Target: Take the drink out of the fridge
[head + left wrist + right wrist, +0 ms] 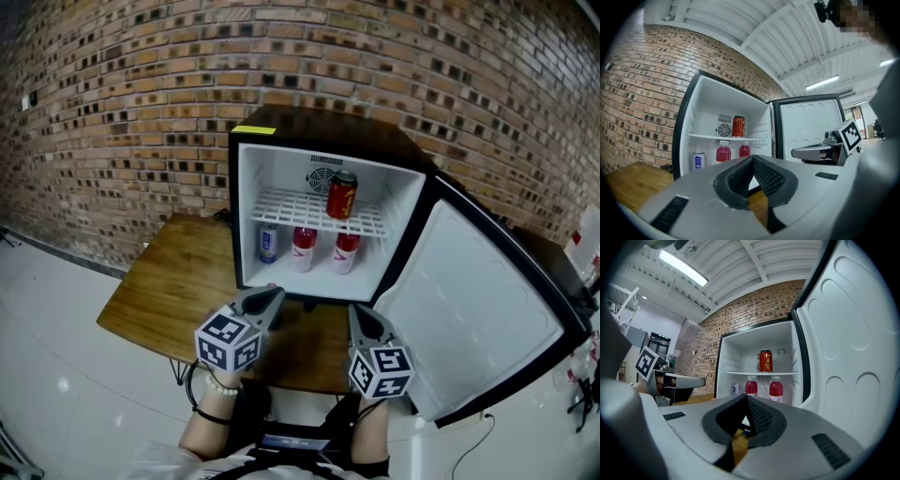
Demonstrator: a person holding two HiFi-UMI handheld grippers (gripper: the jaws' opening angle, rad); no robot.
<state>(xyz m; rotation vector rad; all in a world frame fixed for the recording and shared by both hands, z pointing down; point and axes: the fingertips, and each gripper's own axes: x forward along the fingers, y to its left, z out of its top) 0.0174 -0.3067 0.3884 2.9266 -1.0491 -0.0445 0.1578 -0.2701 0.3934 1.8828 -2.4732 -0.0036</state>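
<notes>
Left hand-held gripper (270, 298) and right hand-held gripper (357, 316), both closed and empty, hover over the wooden counter (173, 281); open fridge (281, 187) and brick wall (141, 84) ahead.

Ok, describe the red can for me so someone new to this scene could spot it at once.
Find the open black mini fridge on the wooden table. On its white wire shelf stands the red can, alone. The two red bottles and the small white can all stand below that shelf.
</notes>
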